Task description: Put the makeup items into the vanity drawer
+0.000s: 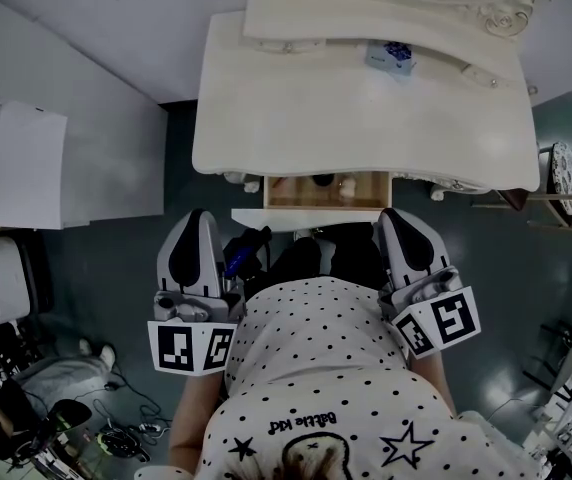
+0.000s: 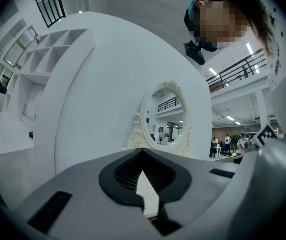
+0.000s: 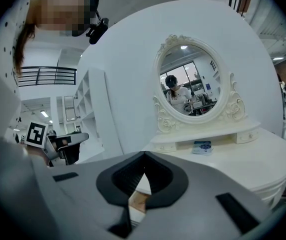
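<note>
Head view: the vanity table (image 1: 266,118) fills the upper centre of the frame. Its drawer (image 1: 284,194) stands open at the front edge with small makeup items (image 1: 323,181) inside, and a blue packet (image 1: 390,56) lies on the tabletop near the top. The left gripper (image 1: 198,230) and right gripper (image 1: 398,226), at lower left and lower right, both have their jaws closed together on nothing.

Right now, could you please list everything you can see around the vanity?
vanity table: one, white, straight ahead.
mirror: one, oval, white frame, behind the tabletop.
packet: one, blue and white, on the tabletop near the mirror.
drawer: one, wooden inside, open below the table's front, small items inside.
shelf unit: one, white, at left.
shirt: one, white, black-dotted, bottom centre.
left gripper: one, grey, shut, empty.
right gripper: one, grey, shut, empty.
</note>
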A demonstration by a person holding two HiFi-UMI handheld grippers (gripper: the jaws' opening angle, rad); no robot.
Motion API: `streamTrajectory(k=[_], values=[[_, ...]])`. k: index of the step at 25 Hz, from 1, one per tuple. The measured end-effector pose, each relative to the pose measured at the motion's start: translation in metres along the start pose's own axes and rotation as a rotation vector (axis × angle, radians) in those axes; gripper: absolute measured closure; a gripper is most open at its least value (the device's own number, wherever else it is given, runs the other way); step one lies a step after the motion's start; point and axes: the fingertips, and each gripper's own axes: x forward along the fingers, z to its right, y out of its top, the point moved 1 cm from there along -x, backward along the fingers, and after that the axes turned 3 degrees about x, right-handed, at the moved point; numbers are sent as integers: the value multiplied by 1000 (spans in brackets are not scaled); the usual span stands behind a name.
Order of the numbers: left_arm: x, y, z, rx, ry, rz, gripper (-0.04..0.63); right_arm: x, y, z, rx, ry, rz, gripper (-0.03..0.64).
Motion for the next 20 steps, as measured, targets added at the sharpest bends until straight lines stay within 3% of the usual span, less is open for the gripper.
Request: streamTrajectory(k=[20], values=[[-1, -2, 0, 1, 4, -4, 586, -1, -2, 1, 3, -7, -7, 609]])
